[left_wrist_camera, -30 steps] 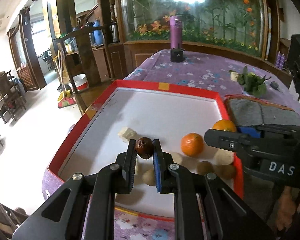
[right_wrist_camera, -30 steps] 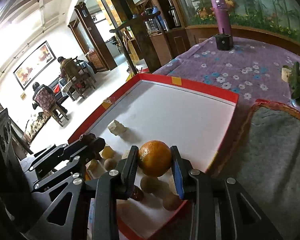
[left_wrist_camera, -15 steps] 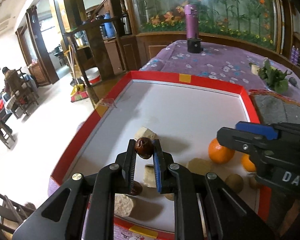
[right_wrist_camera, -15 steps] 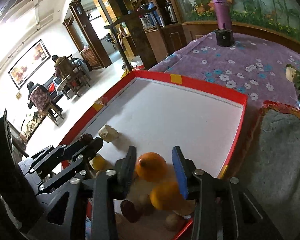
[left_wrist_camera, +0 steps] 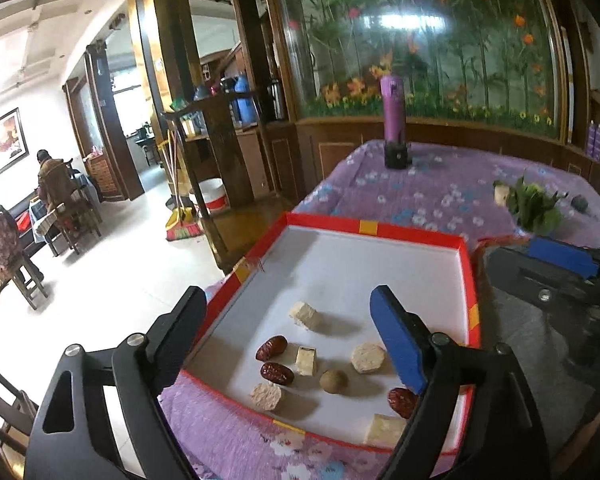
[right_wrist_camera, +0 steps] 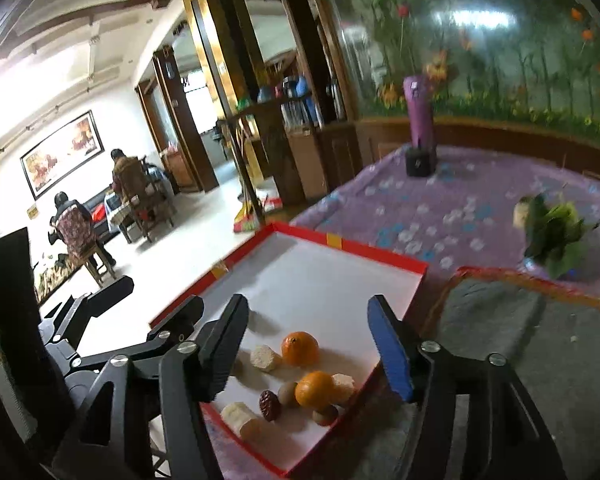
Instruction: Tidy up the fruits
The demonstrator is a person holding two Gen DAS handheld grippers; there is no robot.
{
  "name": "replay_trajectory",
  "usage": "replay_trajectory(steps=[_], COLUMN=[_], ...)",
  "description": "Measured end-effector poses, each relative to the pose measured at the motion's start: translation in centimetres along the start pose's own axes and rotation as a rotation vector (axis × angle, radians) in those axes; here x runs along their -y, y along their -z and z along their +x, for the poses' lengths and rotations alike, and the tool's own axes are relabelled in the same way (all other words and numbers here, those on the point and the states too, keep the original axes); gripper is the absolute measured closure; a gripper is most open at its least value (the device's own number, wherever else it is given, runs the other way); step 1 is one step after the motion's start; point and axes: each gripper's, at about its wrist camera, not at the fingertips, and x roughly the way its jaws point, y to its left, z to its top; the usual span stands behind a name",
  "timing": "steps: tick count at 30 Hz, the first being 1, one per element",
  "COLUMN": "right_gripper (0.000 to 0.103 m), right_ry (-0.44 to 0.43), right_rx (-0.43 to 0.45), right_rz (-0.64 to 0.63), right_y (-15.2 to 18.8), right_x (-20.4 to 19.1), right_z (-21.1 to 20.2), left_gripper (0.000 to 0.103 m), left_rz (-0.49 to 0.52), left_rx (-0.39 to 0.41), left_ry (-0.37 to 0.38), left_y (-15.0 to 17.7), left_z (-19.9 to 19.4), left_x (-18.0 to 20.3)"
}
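Note:
A red-rimmed white tray (left_wrist_camera: 464,256) lies on the purple floral table. In the left wrist view it holds red dates (left_wrist_camera: 271,348), pale sugarcane chunks (left_wrist_camera: 305,315) and a brown longan (left_wrist_camera: 333,381). My left gripper (left_wrist_camera: 288,320) is open and empty above them. In the right wrist view the tray (right_wrist_camera: 380,254) holds two oranges (right_wrist_camera: 300,348), a date (right_wrist_camera: 269,404), longans and pale chunks. My right gripper (right_wrist_camera: 306,344) is open and empty above the oranges. The left gripper (right_wrist_camera: 148,320) shows at the left there.
A grey mat (right_wrist_camera: 540,344) with a red edge lies right of the tray. A leafy green bunch (left_wrist_camera: 534,206) and a purple bottle on a black base (left_wrist_camera: 395,120) stand farther back. The table's left edge drops to the floor.
Both grippers opened. The left let go of the date and the right let go of the orange, which now lie in the tray. Both grippers drew back and up.

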Motion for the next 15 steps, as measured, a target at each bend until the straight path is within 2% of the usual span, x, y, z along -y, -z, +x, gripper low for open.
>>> replay_trajectory(steps=[6,10,12,15], right_gripper=[0.028,0.021,0.018,0.017], right_ry=[0.013,0.036,0.047,0.052], right_rx=[0.083,0.136,0.160,0.184], right_rz=[0.011,0.001,-0.008,-0.016], right_y=[0.0,0.6,0.9,1.4], right_x=[0.3,0.4,0.5,0.7], right_z=[-5.2,-8.2,-9.6,-11.0], left_gripper=[0.013,0.011,0.000,0.000], left_rz=[-0.004,0.025,0.021,0.008], left_rx=[0.010,0.054,0.063,0.083], left_ry=[-0.006,-0.034,-0.023,-0.013], left_y=[-0.5,-0.5,-0.6,-0.8], left_z=[-2.8,-4.6,-5.4,-6.8], left_x=[0.5,1.4,1.6,2.0])
